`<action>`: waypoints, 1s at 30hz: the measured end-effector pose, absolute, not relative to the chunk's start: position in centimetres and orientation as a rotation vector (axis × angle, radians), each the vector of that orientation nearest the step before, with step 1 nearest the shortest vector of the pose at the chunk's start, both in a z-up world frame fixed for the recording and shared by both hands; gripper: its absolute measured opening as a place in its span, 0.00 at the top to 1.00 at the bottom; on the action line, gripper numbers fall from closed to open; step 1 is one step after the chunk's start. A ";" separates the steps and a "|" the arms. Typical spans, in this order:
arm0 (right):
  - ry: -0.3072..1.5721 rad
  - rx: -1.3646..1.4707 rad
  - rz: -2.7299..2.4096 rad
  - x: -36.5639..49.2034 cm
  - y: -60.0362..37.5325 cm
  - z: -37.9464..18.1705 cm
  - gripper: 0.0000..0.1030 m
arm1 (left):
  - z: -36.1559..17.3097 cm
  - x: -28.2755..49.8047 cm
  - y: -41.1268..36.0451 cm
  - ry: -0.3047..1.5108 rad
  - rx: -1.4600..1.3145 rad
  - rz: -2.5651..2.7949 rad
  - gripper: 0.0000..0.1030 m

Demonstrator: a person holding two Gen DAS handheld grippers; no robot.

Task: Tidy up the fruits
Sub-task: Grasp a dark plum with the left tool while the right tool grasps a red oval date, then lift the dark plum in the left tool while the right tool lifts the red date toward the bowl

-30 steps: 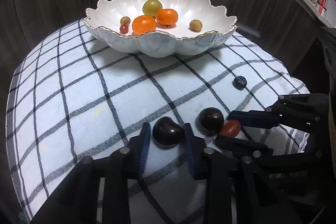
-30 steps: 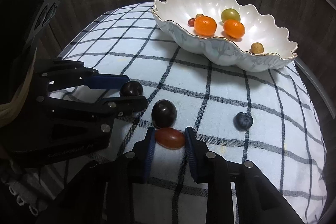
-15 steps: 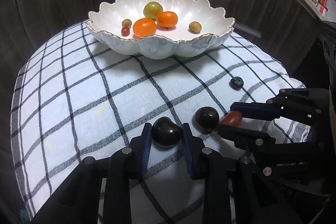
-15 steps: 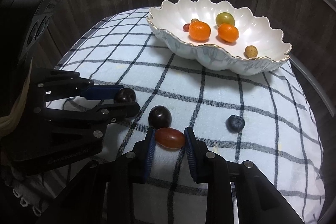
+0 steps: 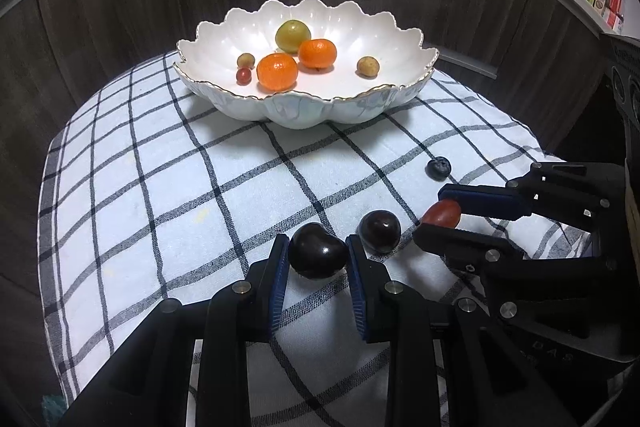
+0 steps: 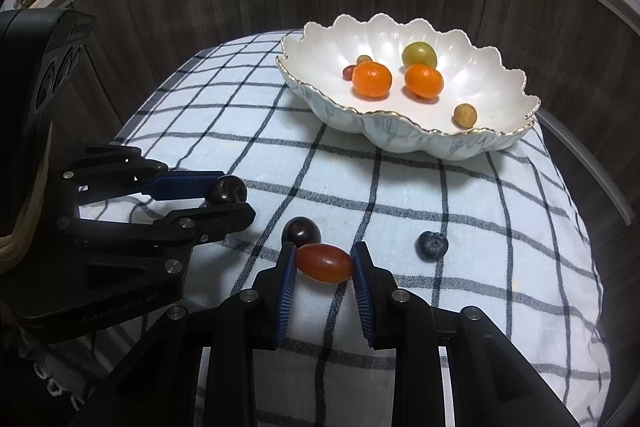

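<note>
Both fruits rise slightly: my left gripper jaws pinch the soft dark cherry, my right gripper jaws the slippery grape tomato lengthwise.

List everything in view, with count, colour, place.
bowl: 1, white scalloped, gilt rim, cloth's far end
oranges: 2, orange, in bowl
green fruit: 1, in bowl
small tan fruits: 2, in bowl
small red fruit: 1, in bowl
blueberry: 1, on cloth
dark cherries: 2, one loose, one held
red grape tomato: 1, held
cloth: 1, white, dark checks
left gripper: shut on cherry
right gripper: shut on tomato
</note>
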State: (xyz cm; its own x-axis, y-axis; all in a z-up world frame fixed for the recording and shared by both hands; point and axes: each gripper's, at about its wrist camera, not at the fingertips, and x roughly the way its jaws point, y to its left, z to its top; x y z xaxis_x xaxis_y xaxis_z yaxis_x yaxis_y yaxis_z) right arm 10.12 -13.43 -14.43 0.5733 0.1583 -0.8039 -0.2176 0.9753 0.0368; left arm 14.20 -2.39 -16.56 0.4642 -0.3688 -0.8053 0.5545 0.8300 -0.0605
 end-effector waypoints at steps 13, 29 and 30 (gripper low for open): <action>0.894 -0.060 0.211 9.8 -13.7 -12.8 0.72 | -15.1 13.2 -2.2 0.921 0.197 -0.524 0.72; 0.852 -0.058 0.185 9.9 -14.2 -10.8 0.72 | -13.1 12.6 -1.9 0.893 0.149 -0.466 0.72; 0.848 -0.059 0.183 10.0 -14.3 -10.7 0.72 | -12.9 12.7 -1.9 0.891 0.148 -0.461 0.72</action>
State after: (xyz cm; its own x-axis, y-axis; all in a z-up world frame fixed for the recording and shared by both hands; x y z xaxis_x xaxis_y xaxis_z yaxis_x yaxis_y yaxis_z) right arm 9.99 -14.25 -10.68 0.6471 0.1374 -0.7499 -0.1844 0.9826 0.0209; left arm 12.74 -1.90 -12.91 0.5384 -0.3251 -0.7774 0.4462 0.8926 -0.0643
